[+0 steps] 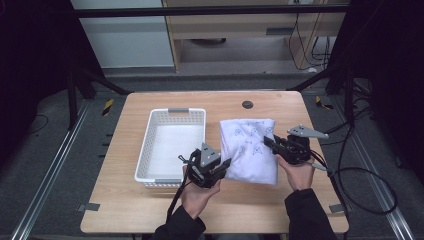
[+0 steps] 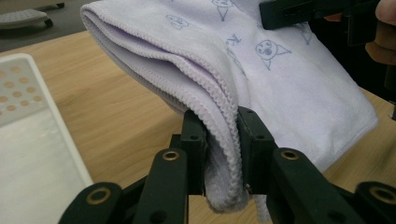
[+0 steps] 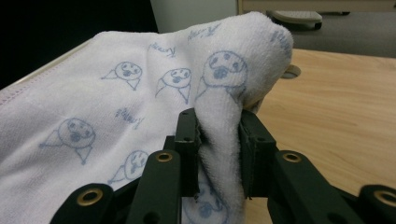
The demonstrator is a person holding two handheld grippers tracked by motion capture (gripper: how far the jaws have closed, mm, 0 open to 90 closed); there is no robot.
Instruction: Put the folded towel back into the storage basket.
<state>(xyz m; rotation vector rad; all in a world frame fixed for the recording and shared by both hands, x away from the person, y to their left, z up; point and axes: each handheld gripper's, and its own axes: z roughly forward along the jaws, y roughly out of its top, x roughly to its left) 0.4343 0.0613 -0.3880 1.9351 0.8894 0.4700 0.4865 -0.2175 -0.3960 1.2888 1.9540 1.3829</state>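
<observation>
- High view: the folded towel point(image 1: 250, 150) lies on the worktop point(image 1: 150, 210) just to the right of the white basket point(image 1: 150, 145), its long axis running from the person toward the far edge, parallel to the basket's long side.
- The left tongs point(image 1: 220, 167) grip the towel's near left corner, the side next to the basket; the right tongs point(image 1: 270, 142) grip its right edge farther along. The left hand is therefore the nearer one to the basket, and a carry into it would run leftward, across the towel's short side.
- Left gripper view: the left tongs point(image 2: 223, 140) are clamped on the towel point(image 2: 280, 84), several stitched, scalloped hems stacked between the jaws, the corner raised off the wood.
- Right gripper view: the right tongs point(image 3: 219, 149) are likewise closed on a pinched ridge of the towel point(image 3: 93, 107), which bulges up above the jaws.
- The towel is pale lilac-white terry, printed with small blue cartoon faces and script, folded into a thick rectangle; it looks soft and likely to sag between the two grips.
- The basket looks empty, with perforated walls.
</observation>
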